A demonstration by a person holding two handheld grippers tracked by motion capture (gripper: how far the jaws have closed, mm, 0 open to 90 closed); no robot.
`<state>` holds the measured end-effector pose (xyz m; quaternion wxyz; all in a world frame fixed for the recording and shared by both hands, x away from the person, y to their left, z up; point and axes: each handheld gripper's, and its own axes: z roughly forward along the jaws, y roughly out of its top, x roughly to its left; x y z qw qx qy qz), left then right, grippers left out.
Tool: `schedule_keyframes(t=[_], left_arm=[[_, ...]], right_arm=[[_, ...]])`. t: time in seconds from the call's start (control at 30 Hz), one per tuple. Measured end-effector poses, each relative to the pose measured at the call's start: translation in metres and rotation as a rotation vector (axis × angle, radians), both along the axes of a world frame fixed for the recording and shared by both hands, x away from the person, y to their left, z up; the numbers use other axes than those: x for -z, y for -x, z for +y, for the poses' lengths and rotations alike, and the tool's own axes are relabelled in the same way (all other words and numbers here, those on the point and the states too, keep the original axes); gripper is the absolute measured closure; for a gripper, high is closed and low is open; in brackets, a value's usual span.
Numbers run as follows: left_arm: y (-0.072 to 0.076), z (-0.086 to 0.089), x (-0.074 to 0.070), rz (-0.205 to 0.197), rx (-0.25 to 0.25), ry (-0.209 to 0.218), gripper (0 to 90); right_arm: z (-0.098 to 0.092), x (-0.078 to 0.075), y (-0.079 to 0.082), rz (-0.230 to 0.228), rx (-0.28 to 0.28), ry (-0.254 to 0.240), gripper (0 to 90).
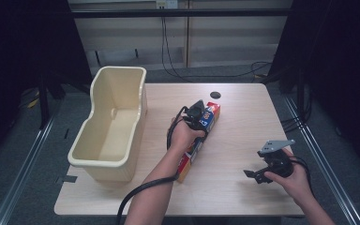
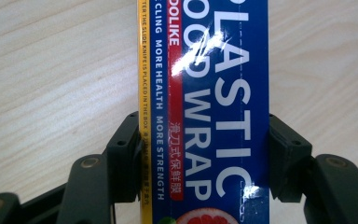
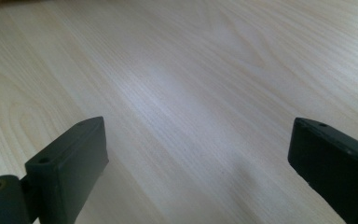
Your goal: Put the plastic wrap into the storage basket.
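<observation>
A long blue, red and yellow box of plastic food wrap (image 1: 211, 112) lies on the wooden table (image 1: 248, 126), running from the middle toward the front. My left gripper (image 1: 198, 118) comes down on the box's far half. In the left gripper view both black pads press on the long sides of the box (image 2: 214, 93), so the left gripper (image 2: 203, 156) is shut on it. My right gripper (image 1: 256, 175) hovers low at the front right, well away from the box. In the right gripper view its jaws stand wide, so the right gripper (image 3: 198, 154) is open over bare wood.
A tall cream plastic bin (image 1: 122, 71) stands on the table's left side, its inside bare. A small black round grommet (image 1: 215, 94) sits near the far edge. Cables trail from both grippers toward the front edge.
</observation>
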<state>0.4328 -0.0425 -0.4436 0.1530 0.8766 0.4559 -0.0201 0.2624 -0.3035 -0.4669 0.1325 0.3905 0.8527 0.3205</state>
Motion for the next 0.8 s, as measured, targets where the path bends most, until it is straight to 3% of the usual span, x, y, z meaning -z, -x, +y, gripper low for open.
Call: schedule_keyframes(t=[0.13,0.2,0.43,0.57,0.8], left_arm=[[0.001,0.002,-0.013,0.027,0.014,-0.004,40.5],[0.003,0.004,-0.023,0.024,0.024,-0.029,40.6],[0.004,0.013,-0.045,0.059,0.022,0.003,40.6],[0.006,0.016,-0.059,0.046,0.026,-0.006,40.6],[0.008,0.026,-0.085,0.074,0.043,0.0,40.6]], right_arm=[[0.0,0.0,0.0,0.006,-0.005,-0.006,4.3],[0.0,0.0,0.0,0.006,-0.003,-0.006,4.3],[0.0,0.0,0.0,-0.004,-0.002,-0.002,3.9],[0.002,0.001,-0.001,-0.004,-0.004,-0.005,3.9],[0.002,0.001,-0.001,0.0,-0.014,-0.017,2.7]])
